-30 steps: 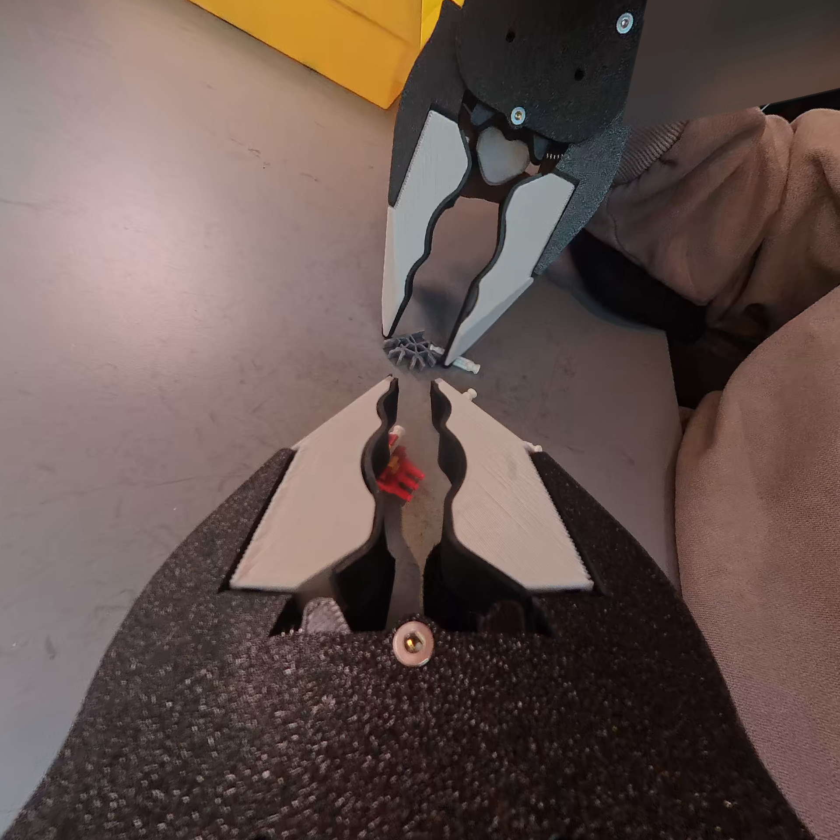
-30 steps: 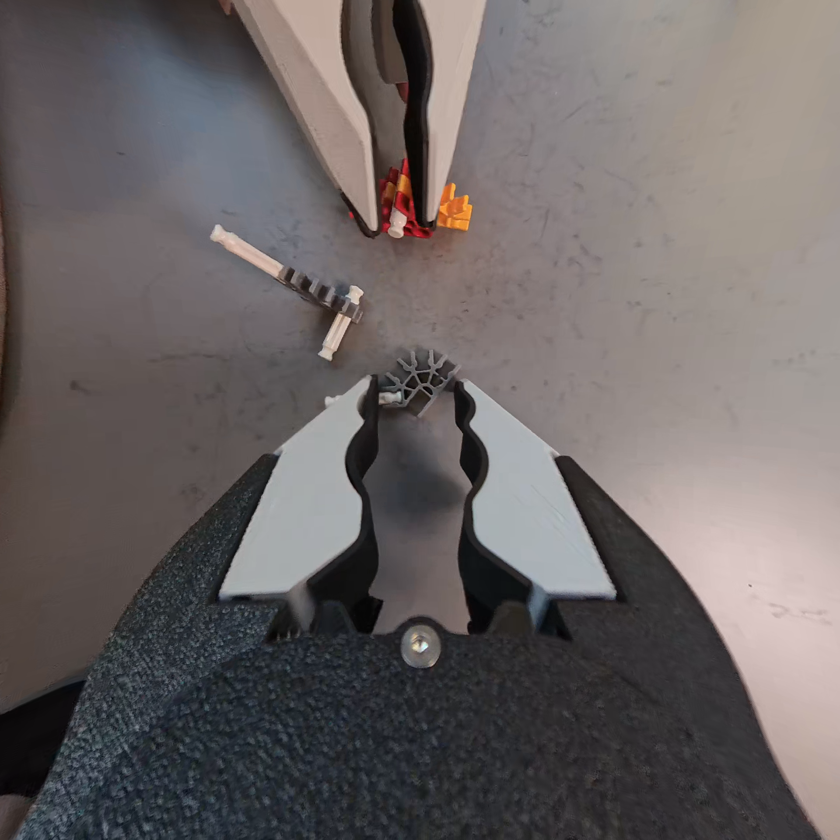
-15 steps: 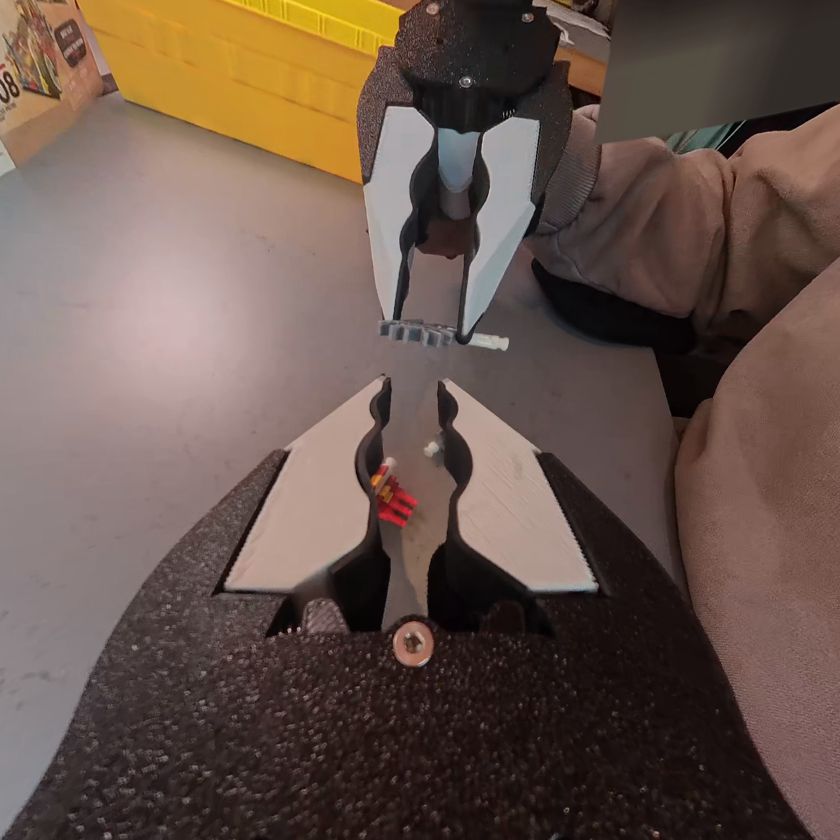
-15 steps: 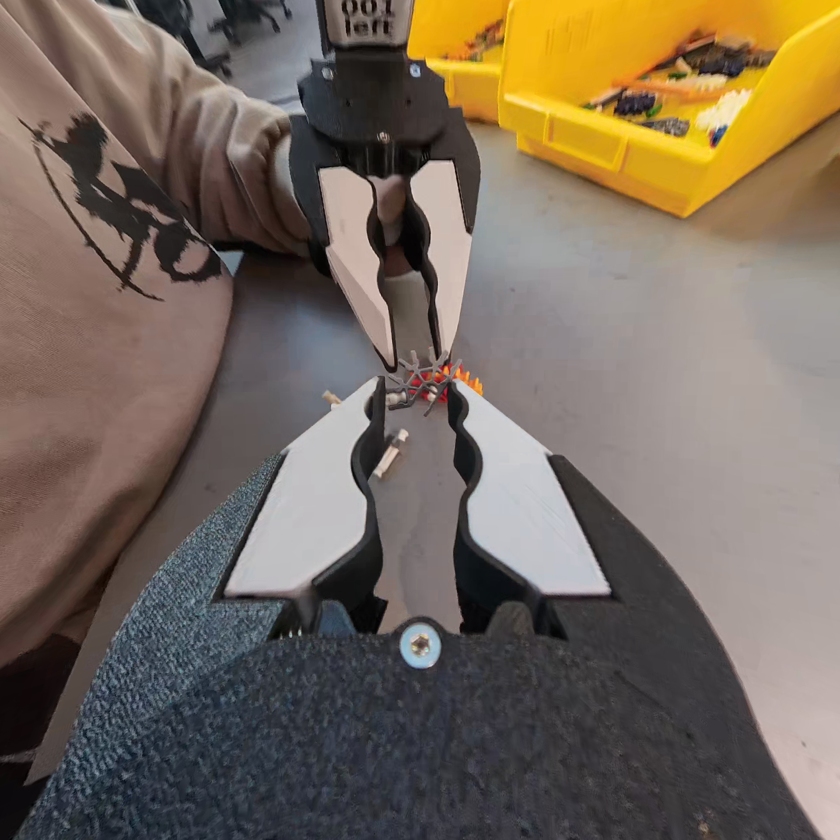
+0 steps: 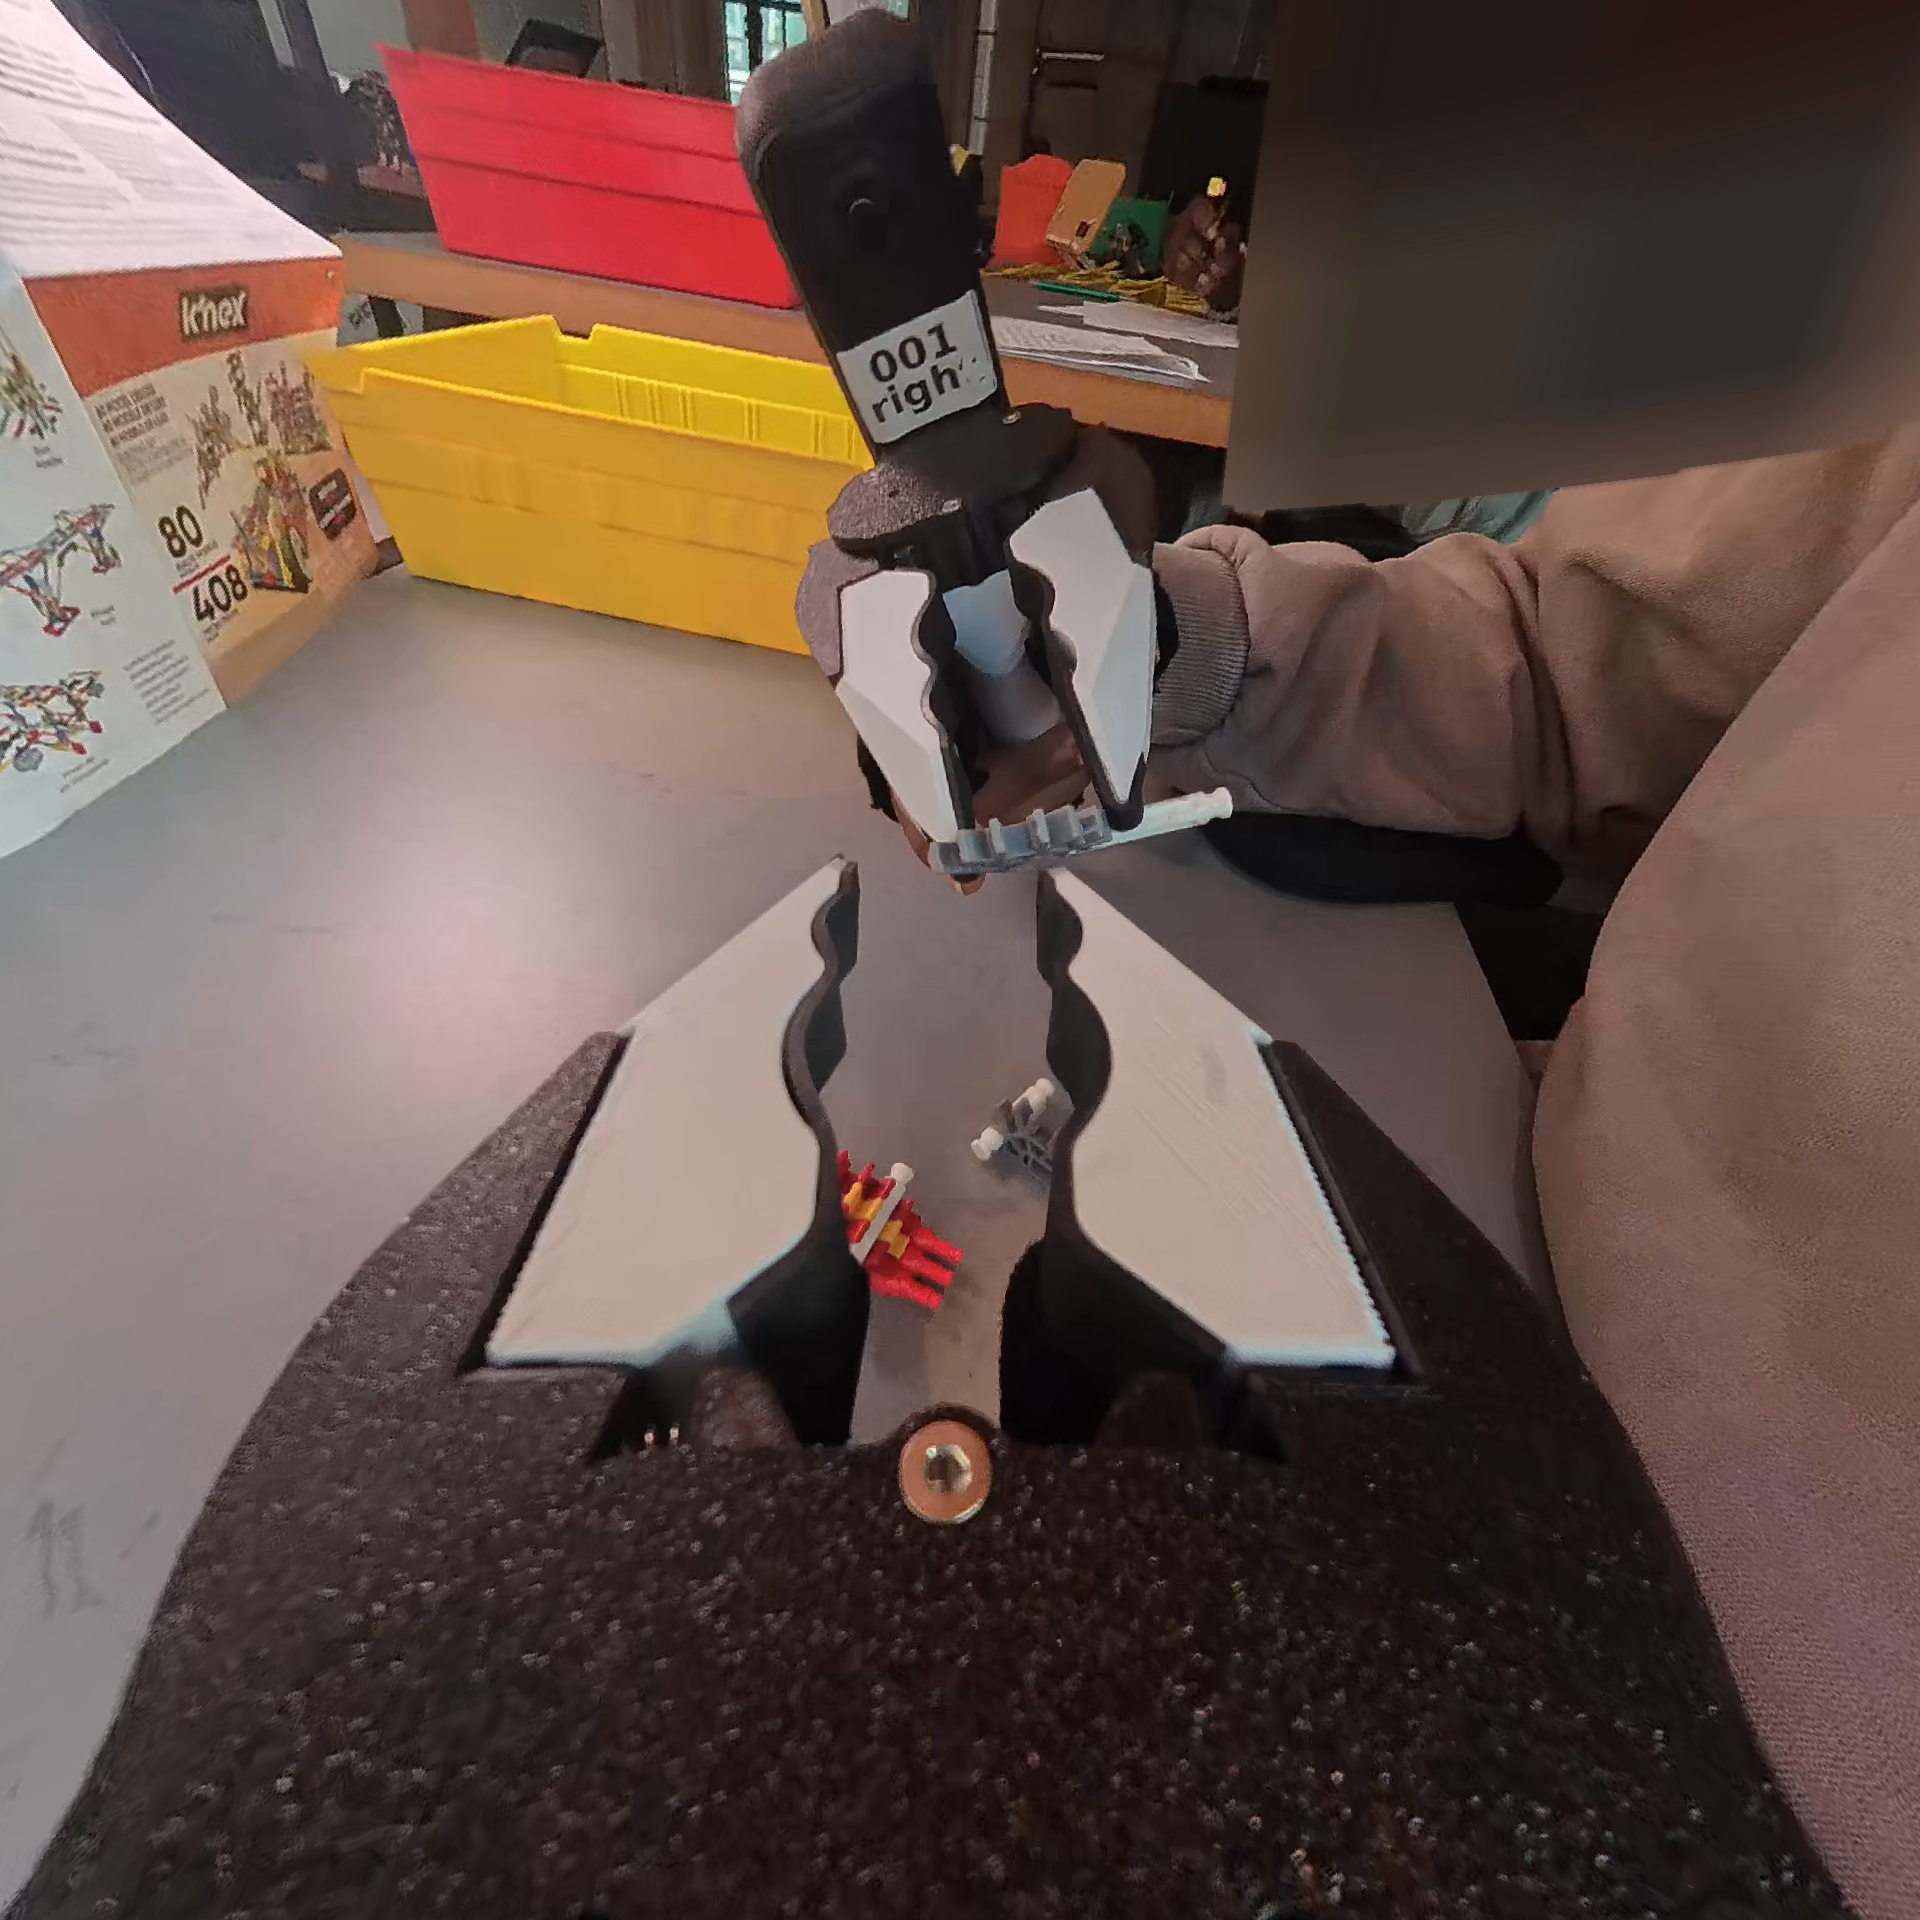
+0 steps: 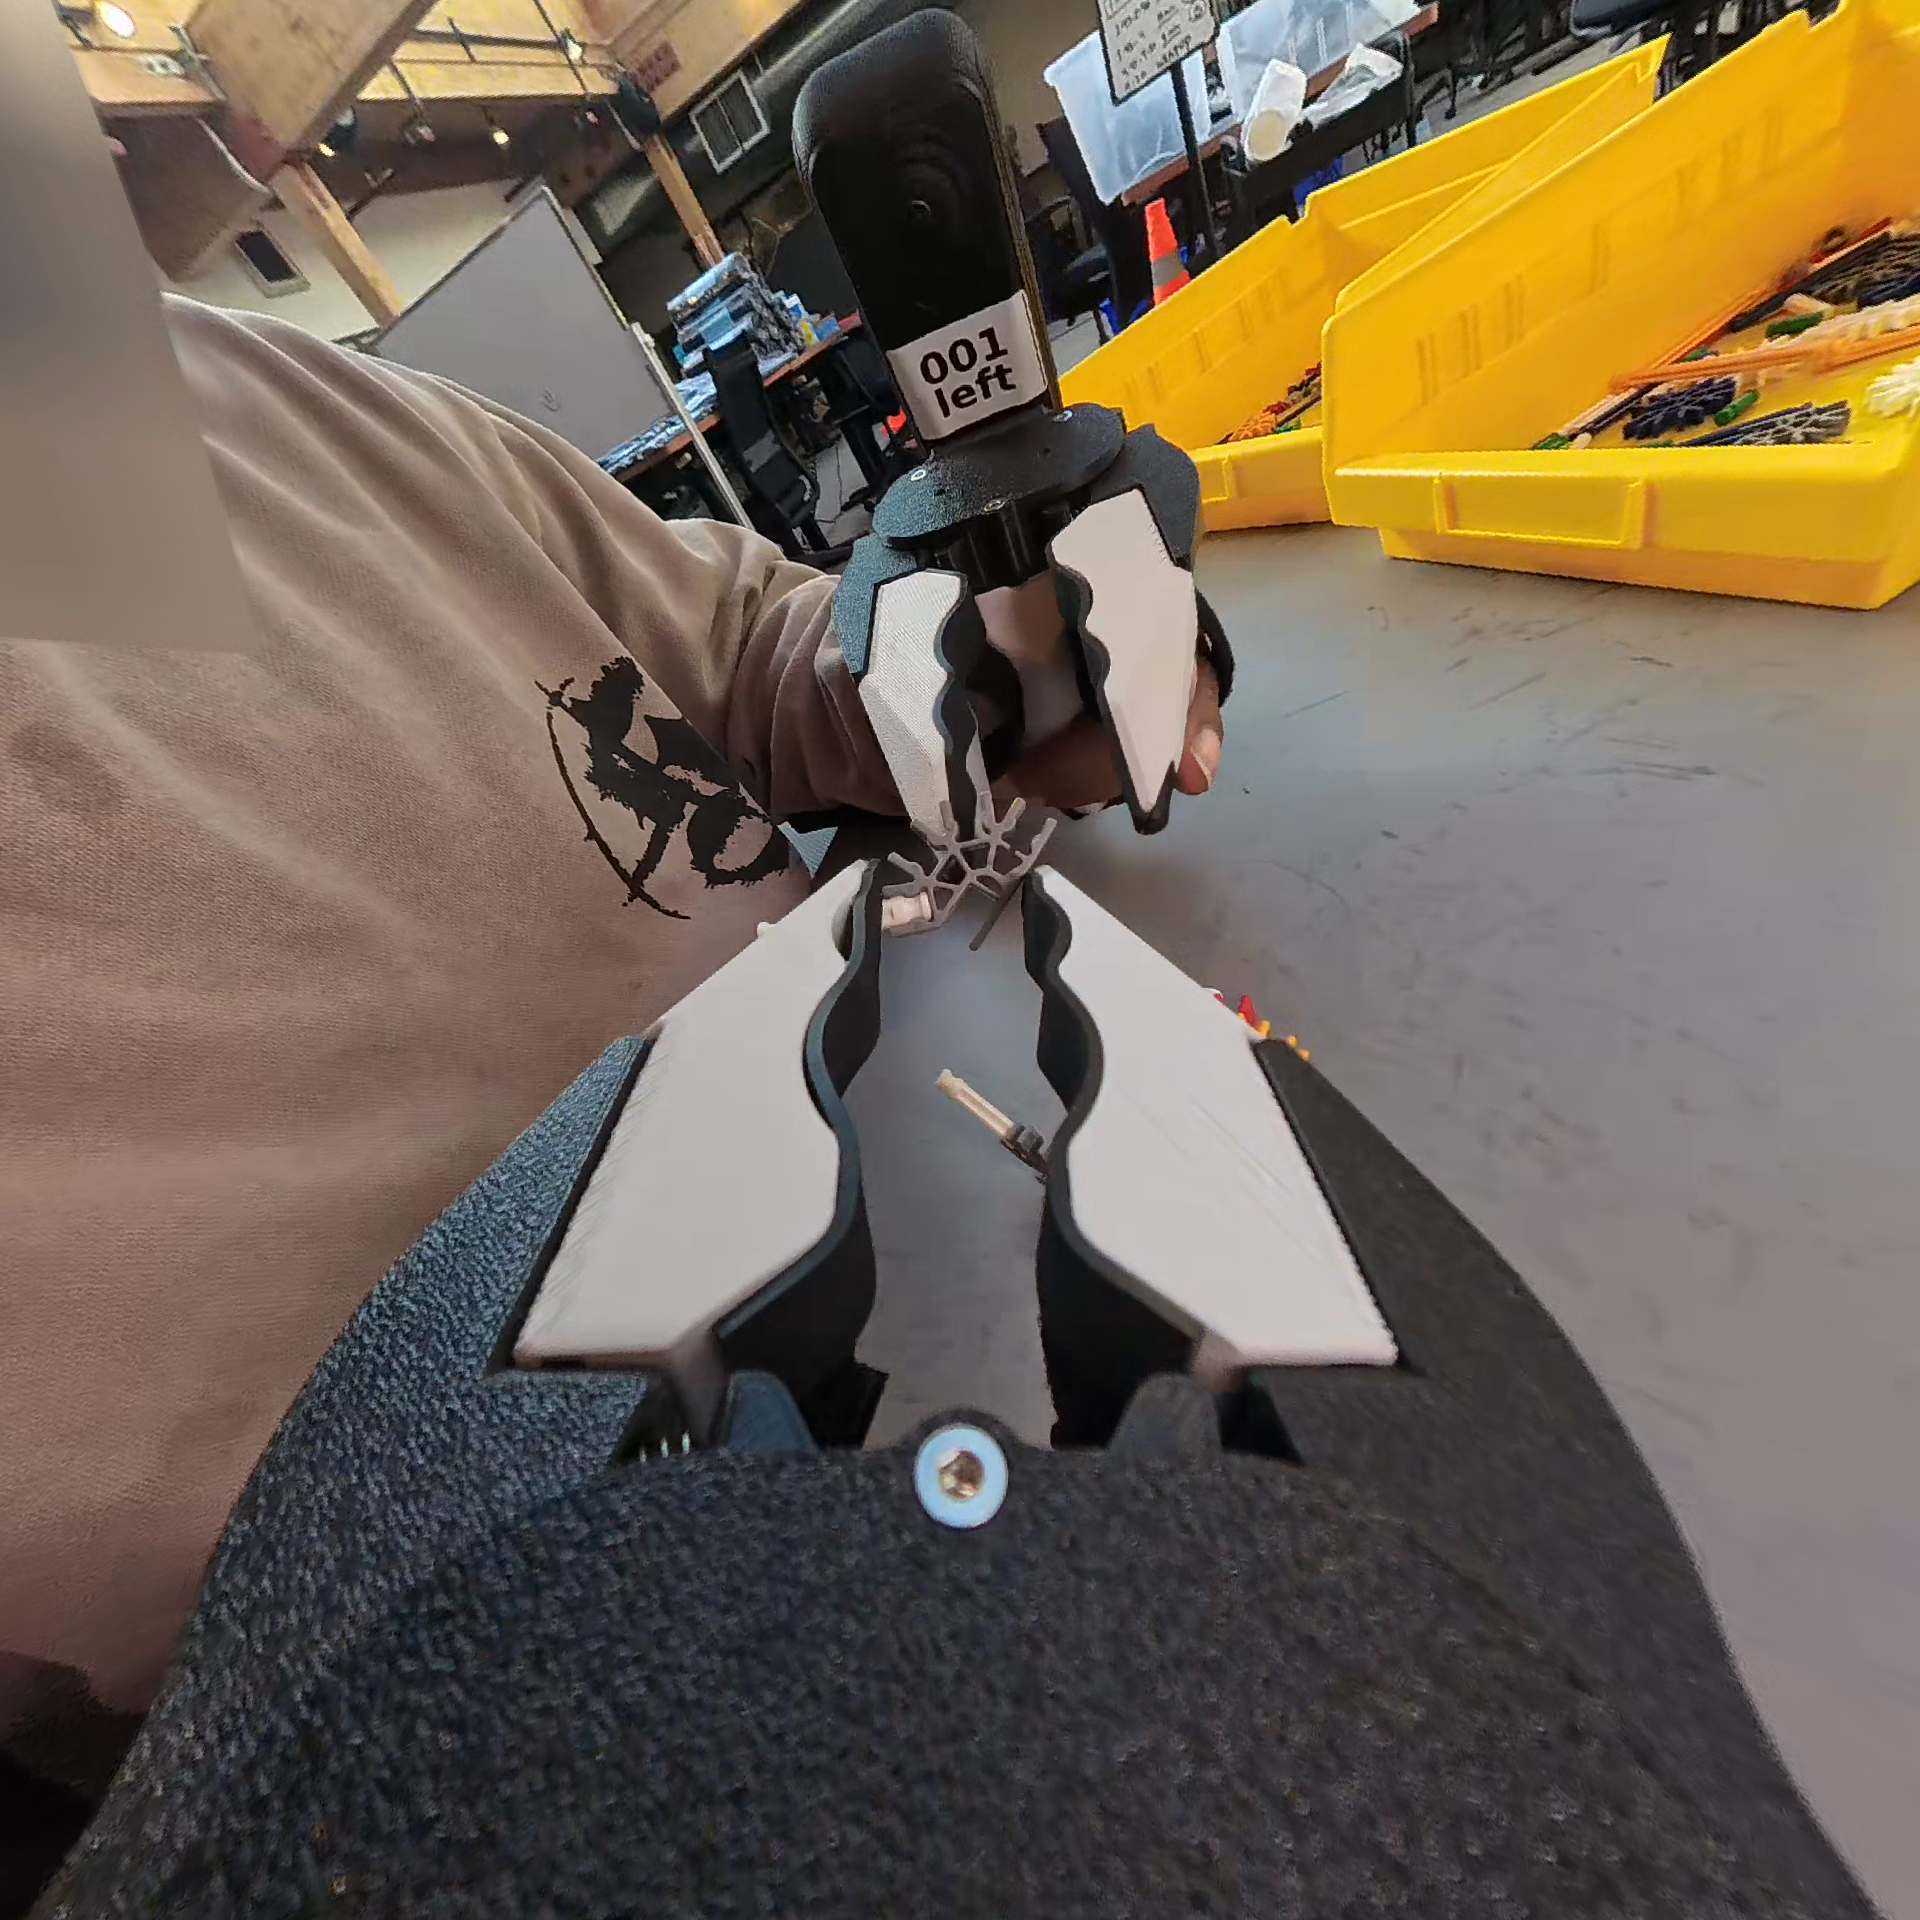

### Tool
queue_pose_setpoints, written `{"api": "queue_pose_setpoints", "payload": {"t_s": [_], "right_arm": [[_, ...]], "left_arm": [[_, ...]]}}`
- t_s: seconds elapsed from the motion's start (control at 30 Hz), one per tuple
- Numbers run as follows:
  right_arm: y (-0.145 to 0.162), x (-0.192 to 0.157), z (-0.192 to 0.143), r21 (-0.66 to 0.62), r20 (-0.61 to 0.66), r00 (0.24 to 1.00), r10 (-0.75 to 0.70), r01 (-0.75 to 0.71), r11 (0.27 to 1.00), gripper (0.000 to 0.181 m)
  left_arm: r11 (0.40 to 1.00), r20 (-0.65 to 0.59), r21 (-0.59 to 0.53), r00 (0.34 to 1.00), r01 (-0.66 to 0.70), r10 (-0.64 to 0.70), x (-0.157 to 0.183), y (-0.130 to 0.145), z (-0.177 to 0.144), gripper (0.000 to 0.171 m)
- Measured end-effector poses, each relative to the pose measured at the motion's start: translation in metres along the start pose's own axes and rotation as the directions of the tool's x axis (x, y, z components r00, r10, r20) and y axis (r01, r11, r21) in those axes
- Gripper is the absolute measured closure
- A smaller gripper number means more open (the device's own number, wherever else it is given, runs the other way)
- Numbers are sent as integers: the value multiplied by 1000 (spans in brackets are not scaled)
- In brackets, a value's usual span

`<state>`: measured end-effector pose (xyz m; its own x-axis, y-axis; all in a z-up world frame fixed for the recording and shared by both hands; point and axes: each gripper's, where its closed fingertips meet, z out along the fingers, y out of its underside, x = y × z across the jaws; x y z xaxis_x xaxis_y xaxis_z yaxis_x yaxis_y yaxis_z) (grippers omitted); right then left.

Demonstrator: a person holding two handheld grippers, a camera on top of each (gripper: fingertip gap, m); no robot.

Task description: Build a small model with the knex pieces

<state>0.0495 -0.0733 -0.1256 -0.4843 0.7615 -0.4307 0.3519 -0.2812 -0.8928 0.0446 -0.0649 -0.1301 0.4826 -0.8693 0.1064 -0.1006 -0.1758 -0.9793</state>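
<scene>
The right gripper (image 6: pixel 951 896) pinches a grey snowflake piece (image 6: pixel 961 868) at its tips. The left gripper (image 6: pixel 1039 821) faces it, fingers apart, above the grey counter (image 6: pixel 1507 852).

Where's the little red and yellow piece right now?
In the left wrist view, the red and yellow piece lies on the grey table, by the left gripper's left finger, apart from the grey connector.

bare grey table (image 5: pixel 416 883) leftward, yellow bin (image 5: pixel 582 468) behind
</scene>
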Motion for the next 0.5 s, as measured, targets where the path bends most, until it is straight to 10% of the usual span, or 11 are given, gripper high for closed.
{"api": "queue_pose_setpoints", "payload": {"t_s": [0.5], "right_arm": [[22, -12, 10, -102, 85, 996, 39, -31, 994, 166]], "left_arm": [[996, -88, 3, 992, -87, 87, 21, 0, 1, 162]]}}
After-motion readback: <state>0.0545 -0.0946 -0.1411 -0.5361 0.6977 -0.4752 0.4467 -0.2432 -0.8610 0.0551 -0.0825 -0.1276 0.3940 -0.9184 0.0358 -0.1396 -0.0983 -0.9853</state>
